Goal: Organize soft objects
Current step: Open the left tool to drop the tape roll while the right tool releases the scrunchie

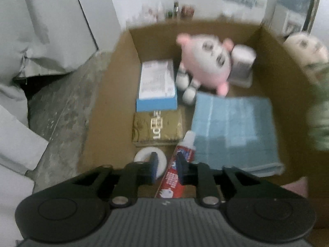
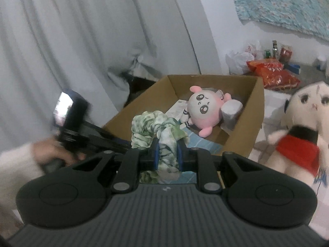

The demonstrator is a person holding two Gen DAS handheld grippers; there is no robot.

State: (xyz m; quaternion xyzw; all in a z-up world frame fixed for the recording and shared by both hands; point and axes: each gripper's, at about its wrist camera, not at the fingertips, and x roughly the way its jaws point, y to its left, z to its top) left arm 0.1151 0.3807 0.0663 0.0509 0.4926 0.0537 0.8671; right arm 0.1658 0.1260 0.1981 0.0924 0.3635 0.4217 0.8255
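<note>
Cardboard box (image 1: 273,65) open-topped, bare floor strip at centre | your right gripper (image 2: 167,154) clamped on crumpled green-white cloth (image 2: 156,123), at box's near rim | your left gripper (image 1: 166,164) apart, empty, over toothpaste tube (image 1: 178,170) | inside: round pink plush (image 1: 207,63), folded blue towel (image 1: 232,131), blue carton (image 1: 157,86), gold packet (image 1: 157,126) | white plush doll (image 2: 302,131) outside, right.

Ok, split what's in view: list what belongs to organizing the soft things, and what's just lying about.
Part of the job:
- green patterned cloth, clamped in the right hand-held gripper
- pink plush in the cardboard box
- folded blue towel
- white plush in red, outside the box

Lying about:
- toothpaste tube
- blue carton
- gold packet
- red snack bags
</note>
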